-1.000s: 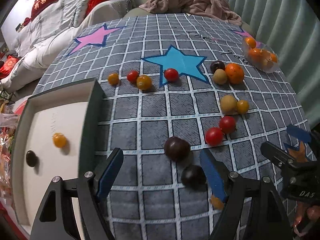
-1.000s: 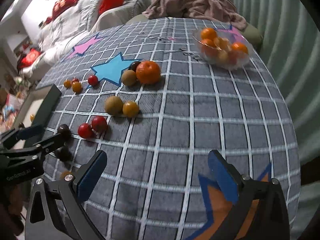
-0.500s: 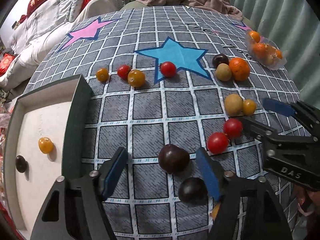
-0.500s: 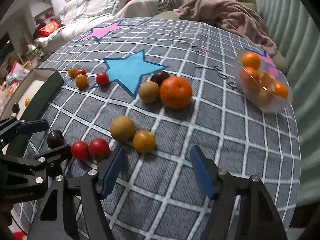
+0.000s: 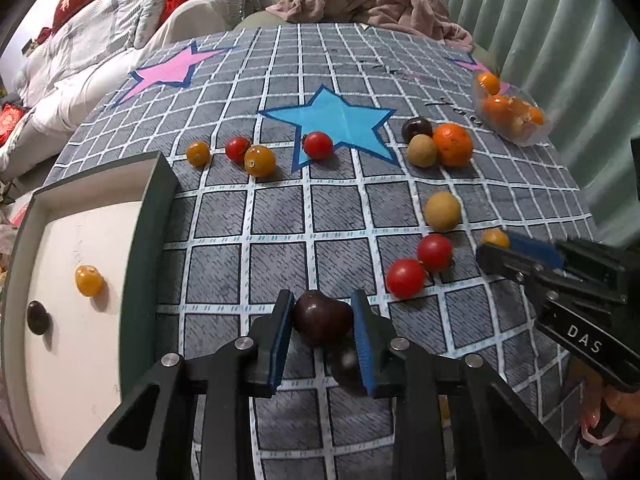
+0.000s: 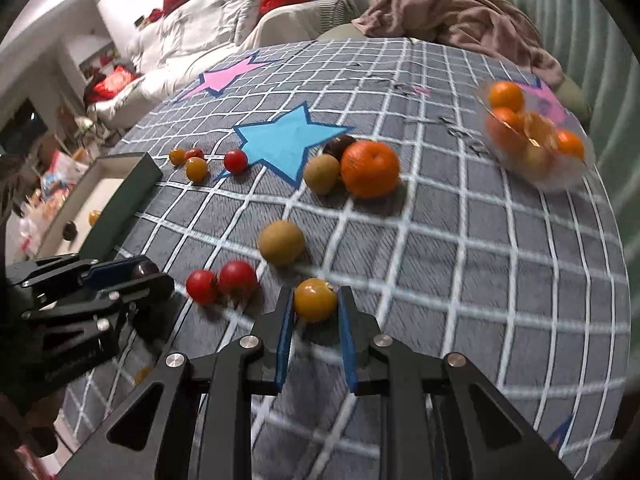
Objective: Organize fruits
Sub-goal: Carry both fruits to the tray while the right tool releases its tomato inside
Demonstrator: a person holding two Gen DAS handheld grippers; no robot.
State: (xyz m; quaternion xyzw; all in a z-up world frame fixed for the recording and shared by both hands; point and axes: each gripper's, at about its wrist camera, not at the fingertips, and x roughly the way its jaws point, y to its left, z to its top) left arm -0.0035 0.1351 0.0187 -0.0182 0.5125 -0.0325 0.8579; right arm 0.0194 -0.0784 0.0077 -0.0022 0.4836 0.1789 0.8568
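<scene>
Left gripper (image 5: pixel 322 314) clamping dark plum (image 5: pixel 322 317), right gripper (image 6: pixel 315 306) gripping yellow tomato (image 6: pixel 315 300)

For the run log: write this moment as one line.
left gripper: shut on dark plum | right gripper: shut on yellow tomato | tray: two fruits inside

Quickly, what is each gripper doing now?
Left gripper: shut on the dark plum.
Right gripper: shut on the yellow tomato.
</scene>
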